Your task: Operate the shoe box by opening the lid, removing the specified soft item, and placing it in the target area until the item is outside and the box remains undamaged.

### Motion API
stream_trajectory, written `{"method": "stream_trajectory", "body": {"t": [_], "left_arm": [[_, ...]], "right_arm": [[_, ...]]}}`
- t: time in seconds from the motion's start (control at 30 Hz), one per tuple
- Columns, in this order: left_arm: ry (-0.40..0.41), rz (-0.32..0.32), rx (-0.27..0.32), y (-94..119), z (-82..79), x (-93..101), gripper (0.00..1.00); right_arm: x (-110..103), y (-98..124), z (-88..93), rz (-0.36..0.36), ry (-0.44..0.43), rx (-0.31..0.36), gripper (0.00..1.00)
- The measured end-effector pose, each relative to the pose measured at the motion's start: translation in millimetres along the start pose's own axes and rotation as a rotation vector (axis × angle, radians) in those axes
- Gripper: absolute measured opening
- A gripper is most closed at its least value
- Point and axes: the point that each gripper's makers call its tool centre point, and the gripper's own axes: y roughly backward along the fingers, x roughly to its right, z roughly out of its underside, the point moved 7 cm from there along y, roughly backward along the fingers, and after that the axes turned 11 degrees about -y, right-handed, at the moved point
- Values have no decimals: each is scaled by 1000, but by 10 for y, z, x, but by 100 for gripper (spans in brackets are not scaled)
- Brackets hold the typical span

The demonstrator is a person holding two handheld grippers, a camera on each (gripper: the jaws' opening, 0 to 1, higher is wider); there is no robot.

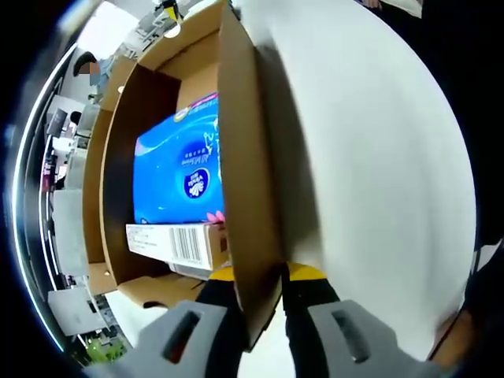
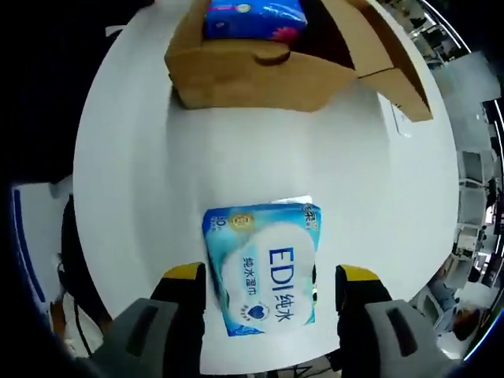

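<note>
A: Left gripper view: the left gripper (image 1: 264, 311) has its fingers pinched on the shoe box (image 1: 118, 181) wall, a blue tissue pack (image 1: 177, 169) inside. A hard tug could crease that cardboard.

B: Right gripper view: the right gripper (image 2: 260, 293) is wide, fingers straddling the wet-wipe pack (image 2: 261, 268) out on the white worktop (image 2: 142, 173). Near the edge; a nudge could drop it.

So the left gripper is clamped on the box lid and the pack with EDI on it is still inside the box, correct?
Not quite. The left gripper is clamped on the box lid, but the EDI pack lies outside the box, on the white table between the right gripper's open jaws, as the right gripper view shows.
</note>
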Motion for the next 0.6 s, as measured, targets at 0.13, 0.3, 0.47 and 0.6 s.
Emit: {"method": "stream_trajectory", "body": {"t": [0.13,0.3,0.47,0.6], "left_arm": [[-5,1,2,0,-1,-2,14],[-15,0,4,2,-2,-1,15],[-20,-5,13,8,-1,2,15],[-25,-7,17,11,0,5,15]], "right_arm": [[-72,248,-142,30,-33,57,67],[-143,612,-480,62,-249,229,60],[-127,970,-822,195,-303,285,65],[-199,1139,-1194,153,-466,416,65]]}}
